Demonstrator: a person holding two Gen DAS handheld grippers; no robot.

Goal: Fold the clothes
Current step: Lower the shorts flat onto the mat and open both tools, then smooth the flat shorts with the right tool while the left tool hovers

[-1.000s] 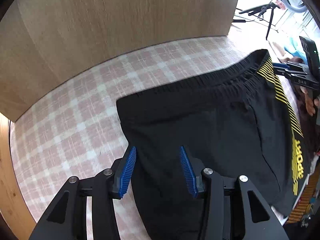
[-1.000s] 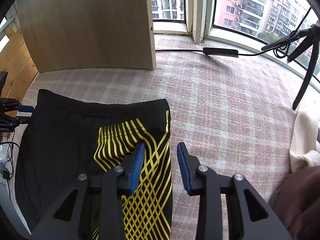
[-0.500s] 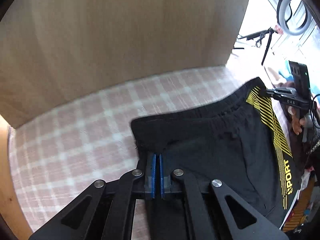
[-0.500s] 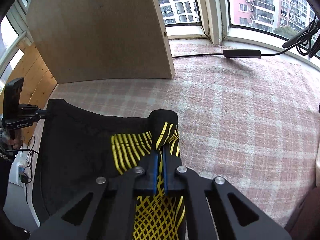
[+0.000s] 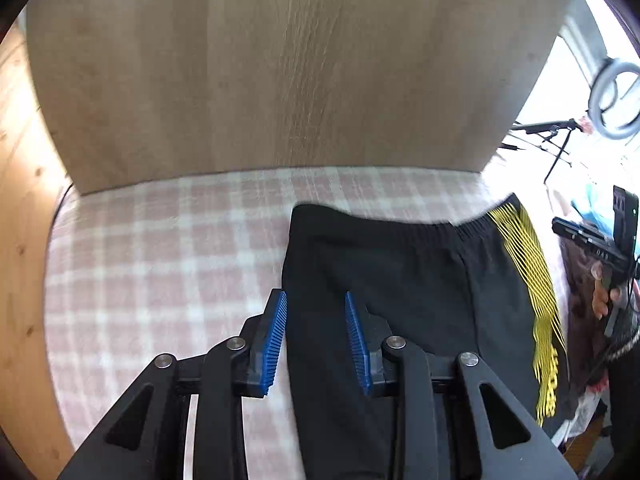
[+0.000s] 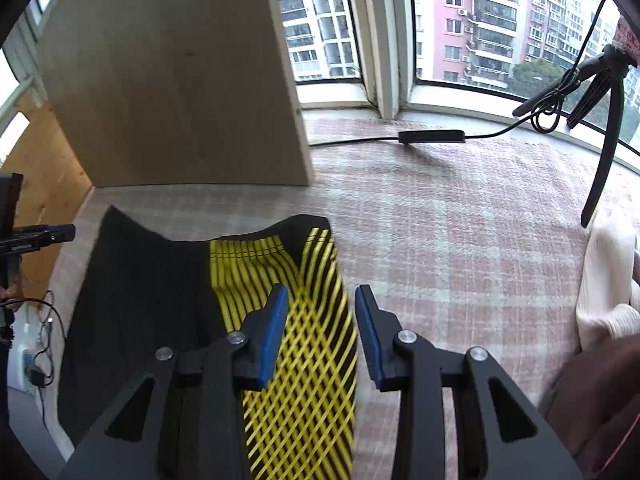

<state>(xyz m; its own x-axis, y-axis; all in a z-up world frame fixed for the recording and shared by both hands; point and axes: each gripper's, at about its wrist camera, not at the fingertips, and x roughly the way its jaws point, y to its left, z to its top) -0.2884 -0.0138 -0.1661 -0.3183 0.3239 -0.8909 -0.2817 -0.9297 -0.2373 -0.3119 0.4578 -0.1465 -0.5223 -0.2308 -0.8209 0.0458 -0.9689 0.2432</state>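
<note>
Black sports shorts with yellow stripes lie on the pink checked cloth, waistband toward the wooden board. My left gripper is open and empty, its jaws straddling the shorts' left edge just above the fabric. In the right wrist view the shorts show their yellow-striped side panel. My right gripper is open and empty over that striped right edge. The right side of the shorts is doubled over, the stripes crossing.
A wooden board stands upright behind the shorts. A black cable with an adapter runs along the window sill. A tripod leg stands at the right, with a cream garment beside it. A wooden wall borders the left.
Half a second ago both grippers were shut on the shorts' waistband corners. Now both have opened and let go, and the shorts lie further toward the board.
</note>
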